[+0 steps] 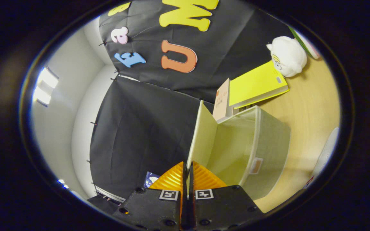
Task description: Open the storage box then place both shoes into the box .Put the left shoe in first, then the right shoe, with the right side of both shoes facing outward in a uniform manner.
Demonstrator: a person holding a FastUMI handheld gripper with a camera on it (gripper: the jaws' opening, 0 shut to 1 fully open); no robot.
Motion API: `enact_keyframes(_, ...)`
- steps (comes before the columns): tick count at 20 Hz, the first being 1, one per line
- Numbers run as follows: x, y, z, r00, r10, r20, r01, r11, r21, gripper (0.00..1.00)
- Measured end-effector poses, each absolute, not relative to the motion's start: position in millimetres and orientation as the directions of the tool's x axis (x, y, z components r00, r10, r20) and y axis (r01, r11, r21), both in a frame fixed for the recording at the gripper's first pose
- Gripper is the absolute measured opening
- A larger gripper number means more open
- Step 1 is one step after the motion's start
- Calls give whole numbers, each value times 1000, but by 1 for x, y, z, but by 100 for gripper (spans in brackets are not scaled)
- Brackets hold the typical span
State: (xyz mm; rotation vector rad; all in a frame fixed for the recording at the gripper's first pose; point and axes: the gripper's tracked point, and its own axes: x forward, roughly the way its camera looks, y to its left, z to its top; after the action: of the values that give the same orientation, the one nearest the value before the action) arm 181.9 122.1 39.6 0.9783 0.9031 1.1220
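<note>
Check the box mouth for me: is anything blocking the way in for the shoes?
Nothing visible blocks it. The tool is shut on the lid flap, holding it swung away from the storage box, whose visible interior looks bare. The yellow book and plush toy lie beyond the box.
</note>
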Motion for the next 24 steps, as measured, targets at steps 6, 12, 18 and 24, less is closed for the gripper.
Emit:
enact_keyframes(6,182,176,86,259,958,-123,-310,203,929,5)
enact_keyframes(12,188,242,106,277,950,-141,-303,226,926,7)
enact_keyframes(18,187,306,102,258,946,-195,-316,274,909,22)
enact_keyframes(24,186,328,81,253,935,-250,-315,324,892,69)
